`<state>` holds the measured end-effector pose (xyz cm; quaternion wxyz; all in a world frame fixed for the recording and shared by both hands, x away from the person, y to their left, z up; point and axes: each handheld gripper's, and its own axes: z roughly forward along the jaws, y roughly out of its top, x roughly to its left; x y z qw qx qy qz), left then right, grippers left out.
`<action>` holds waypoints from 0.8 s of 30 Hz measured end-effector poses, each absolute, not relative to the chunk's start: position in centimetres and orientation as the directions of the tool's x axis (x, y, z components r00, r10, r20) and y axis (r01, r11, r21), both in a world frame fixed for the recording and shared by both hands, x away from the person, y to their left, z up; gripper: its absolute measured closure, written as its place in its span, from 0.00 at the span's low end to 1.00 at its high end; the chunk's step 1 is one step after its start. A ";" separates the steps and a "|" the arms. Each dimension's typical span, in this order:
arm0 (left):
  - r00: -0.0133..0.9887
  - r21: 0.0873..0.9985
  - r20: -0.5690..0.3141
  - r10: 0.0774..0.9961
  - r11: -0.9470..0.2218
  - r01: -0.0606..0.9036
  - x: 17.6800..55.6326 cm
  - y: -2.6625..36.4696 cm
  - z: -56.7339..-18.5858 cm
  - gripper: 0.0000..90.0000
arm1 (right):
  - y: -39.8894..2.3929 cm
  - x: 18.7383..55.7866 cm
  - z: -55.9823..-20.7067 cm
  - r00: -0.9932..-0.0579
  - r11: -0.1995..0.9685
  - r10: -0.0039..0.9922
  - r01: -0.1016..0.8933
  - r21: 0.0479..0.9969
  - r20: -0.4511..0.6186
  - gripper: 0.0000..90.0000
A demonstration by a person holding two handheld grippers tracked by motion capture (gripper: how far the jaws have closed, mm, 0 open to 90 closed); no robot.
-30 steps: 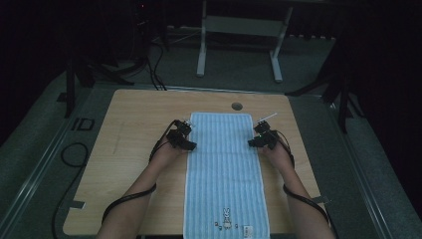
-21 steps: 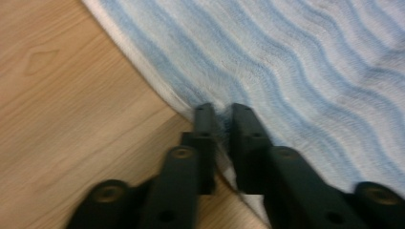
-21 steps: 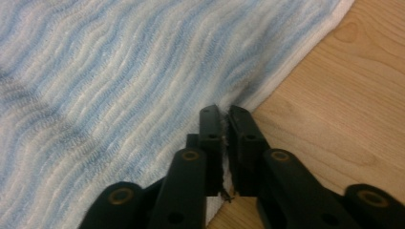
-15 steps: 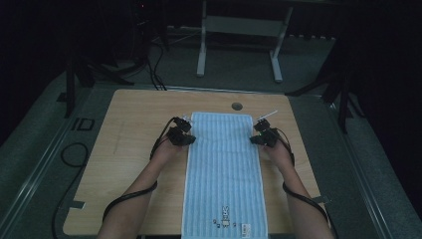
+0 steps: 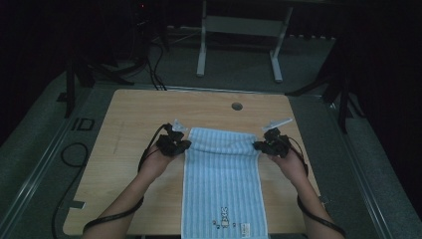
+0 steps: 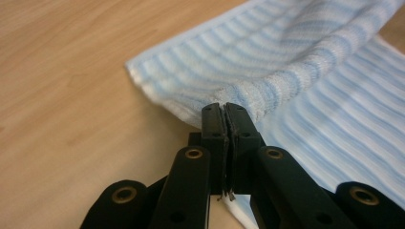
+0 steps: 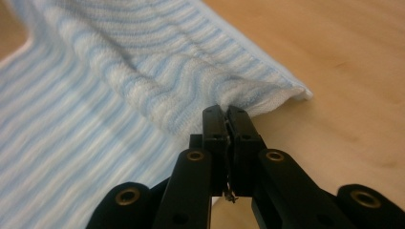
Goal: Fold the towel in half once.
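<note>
A light blue striped towel lies lengthwise on the wooden table, its near end with a small printed motif at the front edge. My left gripper is shut on the towel's far left corner, which is lifted off the table and folding back over the cloth. My right gripper is shut on the far right corner, raised the same way. In both gripper views the black jaws meet with a bunched fold of towel pinched at their tips.
A round cable hole sits near the table's far edge. Bare wood lies on both sides of the towel. Beyond the table stand a white metal frame and dark cables on grey floor.
Both grippers closed on the towel's far corners, then rose and came toward the person. The towel's far edge left the table's far part and now folds back over the cloth.
</note>
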<state>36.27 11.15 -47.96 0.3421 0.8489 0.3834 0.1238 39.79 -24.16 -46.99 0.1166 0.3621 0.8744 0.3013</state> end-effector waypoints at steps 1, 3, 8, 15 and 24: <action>0.683 0.675 -0.046 0.729 -0.482 0.559 35.4 11.2 -48.1 0.97 | -24.1 39.0 -47.2 -0.719 0.568 0.695 0.556 0.608 0.009 0.97; 0.708 0.665 -0.051 0.704 -0.506 0.550 33.9 11.3 -48.5 0.97 | -24.2 37.5 -47.6 -0.732 0.577 0.681 0.548 0.605 0.013 0.97; 0.741 0.637 -0.075 0.667 -0.539 0.550 31.0 11.5 -50.1 0.96 | -24.9 34.5 -49.0 -0.745 0.579 0.666 0.549 0.602 0.039 0.96; 0.819 0.523 -0.070 0.569 -0.678 0.516 28.5 10.9 -51.9 0.80 | -25.9 32.0 -49.9 -0.732 0.572 0.680 0.569 0.591 0.046 0.79; 0.799 0.609 -0.075 0.597 -0.607 0.510 29.3 10.7 -50.7 0.59 | -24.6 31.2 -48.6 -0.751 0.565 0.658 0.538 0.626 0.051 0.71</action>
